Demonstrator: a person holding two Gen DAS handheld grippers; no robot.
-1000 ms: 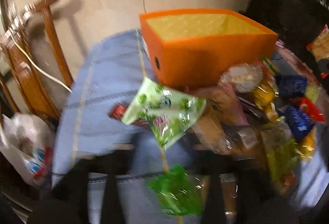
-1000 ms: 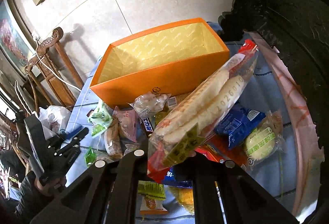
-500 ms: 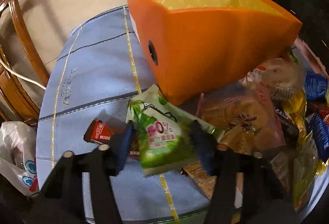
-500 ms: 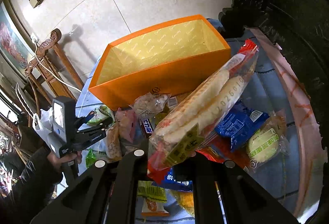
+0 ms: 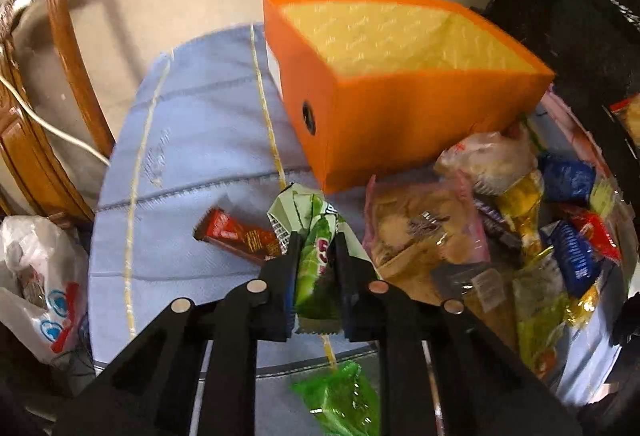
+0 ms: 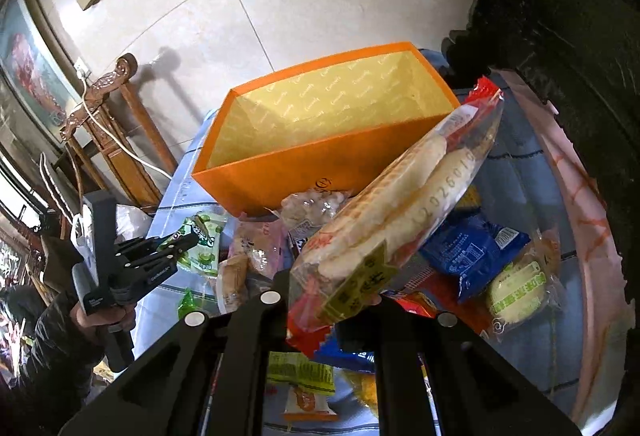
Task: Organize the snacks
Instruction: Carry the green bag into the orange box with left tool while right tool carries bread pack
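Observation:
An open orange box (image 5: 404,124) with a yellow inside stands on the blue tablecloth; it also shows in the right wrist view (image 6: 320,160). My left gripper (image 5: 318,248) is shut on a light green snack packet (image 5: 316,256), held just above the cloth in front of the box's near corner. In the right wrist view the left gripper (image 6: 188,242) holds that green packet (image 6: 202,250). My right gripper (image 6: 332,300) is shut on a long clear bag of bread sticks (image 6: 400,204), raised above the snack pile, its top near the box's right front corner.
A pile of several snack packets (image 5: 500,236) lies right of the box front. A red-brown chocolate bar (image 5: 240,236) and a bright green packet (image 5: 344,400) lie on the cloth (image 5: 192,156). A wooden chair (image 5: 48,108) stands left. Dark carved furniture (image 6: 560,36) rises right.
My left gripper has closed on the green packet and lifted it slightly. My right gripper has held the bread bag almost still.

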